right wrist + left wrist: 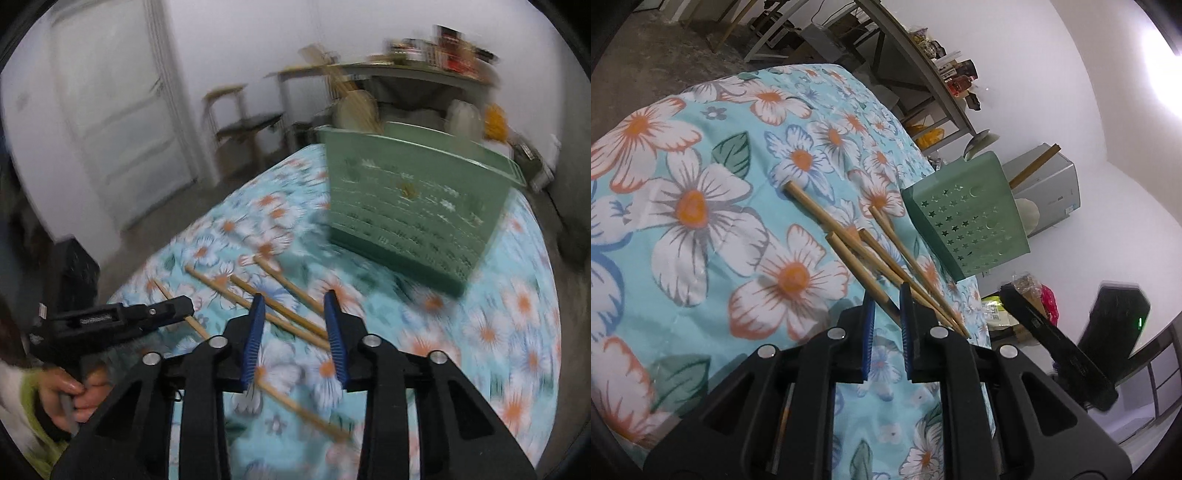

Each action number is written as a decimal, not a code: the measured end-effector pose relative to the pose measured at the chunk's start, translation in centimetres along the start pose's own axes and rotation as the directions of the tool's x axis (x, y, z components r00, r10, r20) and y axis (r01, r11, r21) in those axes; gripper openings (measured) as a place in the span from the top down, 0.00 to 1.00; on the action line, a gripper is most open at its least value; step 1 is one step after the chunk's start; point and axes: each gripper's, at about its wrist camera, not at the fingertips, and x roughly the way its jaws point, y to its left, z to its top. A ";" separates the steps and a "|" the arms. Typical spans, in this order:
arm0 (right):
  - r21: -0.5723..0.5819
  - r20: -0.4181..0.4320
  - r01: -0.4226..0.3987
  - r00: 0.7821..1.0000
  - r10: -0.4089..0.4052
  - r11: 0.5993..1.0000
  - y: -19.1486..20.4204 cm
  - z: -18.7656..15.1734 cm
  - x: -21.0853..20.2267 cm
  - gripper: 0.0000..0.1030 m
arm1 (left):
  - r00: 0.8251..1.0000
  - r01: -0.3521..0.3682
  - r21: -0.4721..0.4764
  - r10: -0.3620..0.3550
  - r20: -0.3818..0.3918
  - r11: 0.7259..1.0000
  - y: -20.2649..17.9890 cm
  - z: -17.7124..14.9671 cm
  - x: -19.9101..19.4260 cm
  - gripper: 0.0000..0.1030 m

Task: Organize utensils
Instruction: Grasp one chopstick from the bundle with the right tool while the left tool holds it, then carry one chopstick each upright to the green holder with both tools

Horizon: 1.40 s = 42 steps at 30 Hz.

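So what's going on at the left gripper [886, 291]? Its blue pads look nearly together. — tongs_guy

Yeah, that one stands almost closed, with the end of one chopstick [857, 267] running in between the pads. It looks pinched, not just lying under them. The right wrist view backs that up: the stick crosses right at that gripper's tip. — drawer_nerd

And the right gripper [293, 295]? — tongs_guy

Roughly part-way open, nothing gripped. The pads stand apart over the loose chopsticks [277, 306], which lie flat on the floral cloth [701, 206] fanned out side by side, so probably that hand is lining up on one. That view is blurry though, so which stick it's after can't be told. — drawer_nerd

Where does the stuff go? — tongs_guy

Into the green holder [967, 221] with the star cut-outs, presumably. It stands upright on the cloth just beyond the chopsticks, and a few wooden handles and what looks like a spoon already poke out of its top. Grabbing a stick near one end makes sense, since the long free part can drop in upright. Task looks partly done, several sticks left. — drawer_nerd
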 end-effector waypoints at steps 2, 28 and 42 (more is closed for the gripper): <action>-0.060 -0.051 -0.028 0.998 0.025 0.998 0.3 1.3 2.3 0.75 | 1.000 0.000 -0.003 0.000 -0.002 1.000 0.3 -0.1 0.0 0.88; -0.328 -0.188 -0.001 0.980 -0.065 0.945 2.3 4.9 11.5 0.94 | 1.000 -0.021 0.015 0.021 0.007 1.000 1.1 -0.3 0.7 0.86; -0.057 0.254 0.193 0.952 -0.173 0.980 -0.6 6.7 -5.9 0.94 | 0.999 -0.049 -0.019 0.050 0.016 0.999 0.4 0.0 0.9 0.87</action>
